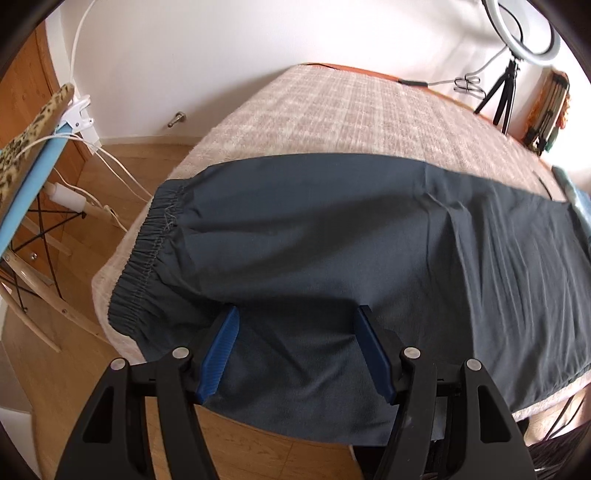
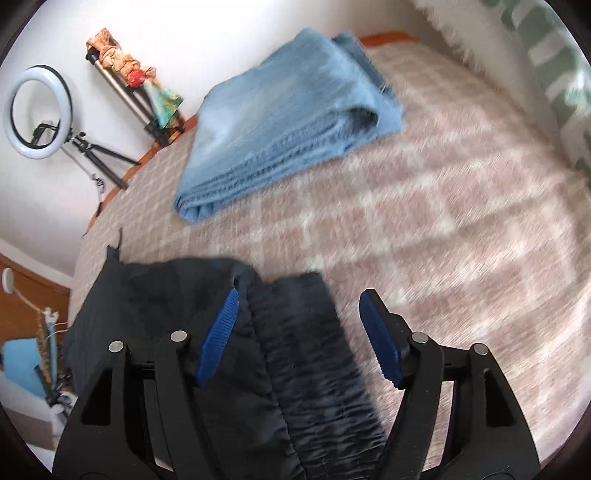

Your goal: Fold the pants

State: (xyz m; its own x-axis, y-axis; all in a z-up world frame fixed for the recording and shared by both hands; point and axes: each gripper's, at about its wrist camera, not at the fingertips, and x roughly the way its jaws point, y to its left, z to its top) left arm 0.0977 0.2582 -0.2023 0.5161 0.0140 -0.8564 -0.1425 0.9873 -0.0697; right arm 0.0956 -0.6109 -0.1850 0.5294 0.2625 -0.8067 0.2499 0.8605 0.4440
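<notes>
Dark grey-blue pants [image 1: 332, 229] lie spread across the bed, with the gathered elastic waistband [image 1: 147, 254] at the left and the near edge hanging over the bed's side. My left gripper [image 1: 298, 312] is open just above that near part, and the flat cloth lies under the gap without being pinched. In the right wrist view the pants [image 2: 155, 295] end in a bunched heap. A gathered elastic band [image 2: 317, 350] runs between the fingers of my right gripper [image 2: 299, 295], which is open. Its left pad [image 2: 218, 332] sits against the cloth and the right pad [image 2: 380, 332] stands apart.
A pink-and-white checked cover [image 2: 443, 240] tops the bed. A folded light-blue cloth [image 2: 280, 122] lies farther back and a green-and-white pillow [image 2: 554, 74] sits at the right. A ring light on a tripod [image 1: 524, 33] stands by the wall. A chair with cables [image 1: 29, 192] stands left on the wooden floor.
</notes>
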